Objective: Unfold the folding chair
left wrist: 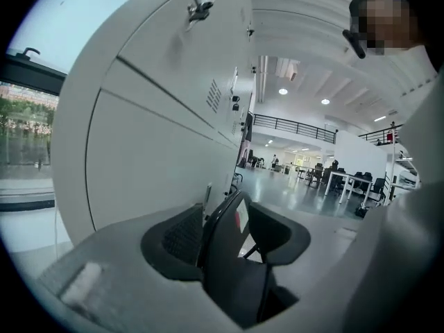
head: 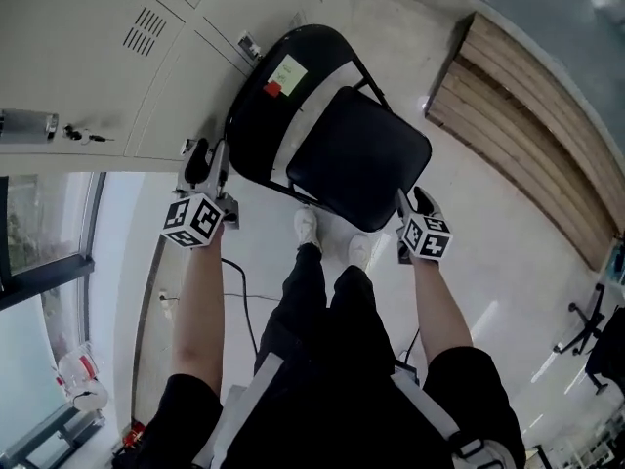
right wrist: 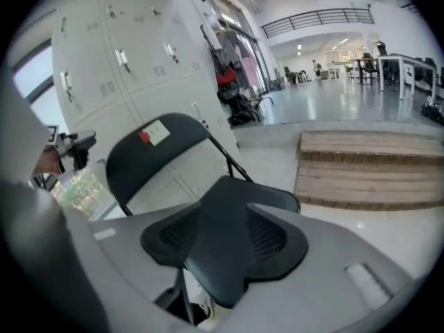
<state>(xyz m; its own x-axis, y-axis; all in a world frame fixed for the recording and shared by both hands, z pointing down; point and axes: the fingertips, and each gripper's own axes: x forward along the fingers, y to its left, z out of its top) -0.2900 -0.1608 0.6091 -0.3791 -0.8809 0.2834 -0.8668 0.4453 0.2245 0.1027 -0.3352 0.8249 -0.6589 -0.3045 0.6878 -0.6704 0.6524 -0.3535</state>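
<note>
The folding chair (head: 337, 140) stands open on the floor (head: 488, 291) by the lockers (head: 98, 47), the left claw (head: 210, 161) and right claw (head: 412, 201) both spread and empty, but a bump could tip it.

A folding chair (head: 342, 135) stands on the floor (head: 488, 291) straight ahead of the person, its backrest toward the lockers (head: 98, 57) behind and to the left. Wooden steps (head: 527, 154) lie to its right. The left gripper (head: 210, 161) is just beside the backrest's left edge, and the right gripper (head: 412, 203) is near the seat's front right corner. The person's shoes (head: 307, 228) stand just before the seat.
</note>
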